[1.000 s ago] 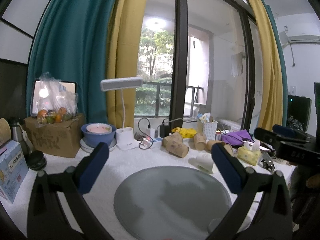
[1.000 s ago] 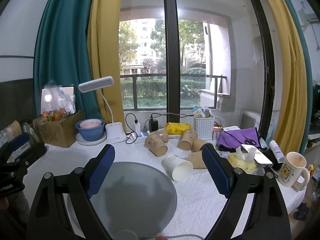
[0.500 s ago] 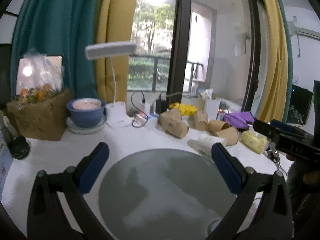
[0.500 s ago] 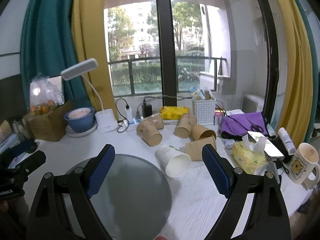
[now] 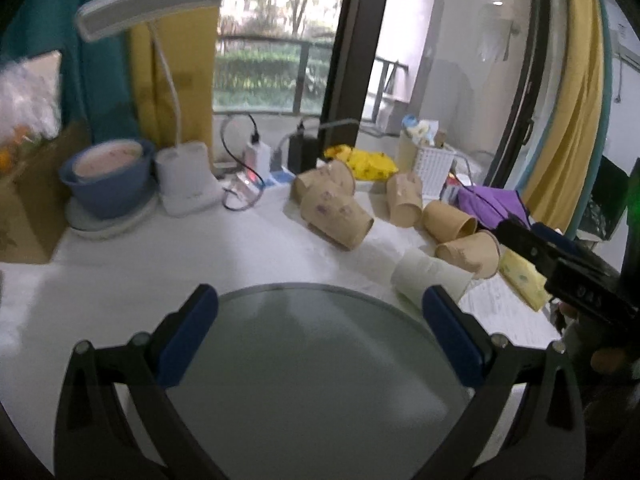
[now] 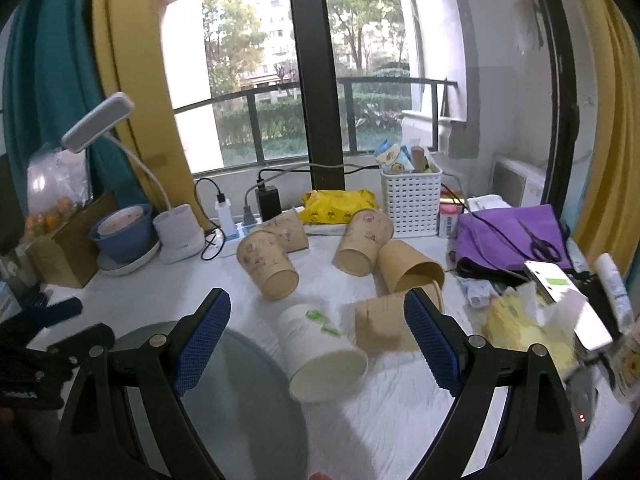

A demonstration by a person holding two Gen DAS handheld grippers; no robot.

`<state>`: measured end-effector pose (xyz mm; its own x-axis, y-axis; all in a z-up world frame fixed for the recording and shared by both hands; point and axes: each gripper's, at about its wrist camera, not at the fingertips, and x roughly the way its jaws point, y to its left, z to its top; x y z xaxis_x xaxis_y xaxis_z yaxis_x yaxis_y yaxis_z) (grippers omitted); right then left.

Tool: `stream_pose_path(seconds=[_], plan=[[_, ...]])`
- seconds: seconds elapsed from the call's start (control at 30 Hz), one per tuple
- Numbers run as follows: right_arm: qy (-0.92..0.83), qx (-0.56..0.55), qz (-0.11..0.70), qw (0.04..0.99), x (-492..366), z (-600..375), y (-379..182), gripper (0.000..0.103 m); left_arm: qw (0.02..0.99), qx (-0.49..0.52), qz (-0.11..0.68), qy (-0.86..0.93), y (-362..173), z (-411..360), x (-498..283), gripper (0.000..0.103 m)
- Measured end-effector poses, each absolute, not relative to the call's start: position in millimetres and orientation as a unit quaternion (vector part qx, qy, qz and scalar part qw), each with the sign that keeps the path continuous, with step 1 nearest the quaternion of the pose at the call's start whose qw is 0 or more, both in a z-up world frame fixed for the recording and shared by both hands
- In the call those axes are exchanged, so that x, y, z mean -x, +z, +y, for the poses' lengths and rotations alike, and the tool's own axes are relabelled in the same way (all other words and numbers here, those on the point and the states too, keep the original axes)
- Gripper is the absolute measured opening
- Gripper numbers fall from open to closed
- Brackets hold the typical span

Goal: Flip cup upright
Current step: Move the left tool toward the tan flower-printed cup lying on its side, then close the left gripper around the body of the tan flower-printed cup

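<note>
A white paper cup [image 6: 320,350] lies on its side on the white tablecloth, mouth toward me, at the right edge of a round grey mat [image 6: 240,400]. It also shows in the left wrist view [image 5: 430,278]. Several brown paper cups [image 6: 270,268] lie on their sides behind it. My right gripper [image 6: 318,334] is open, its jaws standing wide on either side of the white cup, a little short of it. My left gripper [image 5: 320,334] is open and empty above the grey mat [image 5: 316,368].
A desk lamp [image 6: 176,236], a blue bowl [image 6: 122,230], chargers, a white basket [image 6: 410,200], a purple cloth with scissors [image 6: 516,236], a phone [image 6: 560,300] and yellow tissues [image 6: 524,328] crowd the back and right. A cardboard box [image 5: 24,216] stands left.
Both grippers have moved forward and lower toward the table. The cups now look larger and nearer, and the white cup sits between the right gripper's jaws in view.
</note>
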<state>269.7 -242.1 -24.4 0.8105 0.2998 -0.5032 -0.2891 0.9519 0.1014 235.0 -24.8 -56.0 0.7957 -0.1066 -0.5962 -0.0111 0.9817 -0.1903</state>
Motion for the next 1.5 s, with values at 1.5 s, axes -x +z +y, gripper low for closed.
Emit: stream_pose_path(seconds=[1.5], plan=[[0.158, -0.021, 0.341, 0.926, -410.4, -260.6, -48.1, 0.091, 0.868, 0.199, 0.454, -0.032, -127.9, -45.2, -439.4, 0.064]])
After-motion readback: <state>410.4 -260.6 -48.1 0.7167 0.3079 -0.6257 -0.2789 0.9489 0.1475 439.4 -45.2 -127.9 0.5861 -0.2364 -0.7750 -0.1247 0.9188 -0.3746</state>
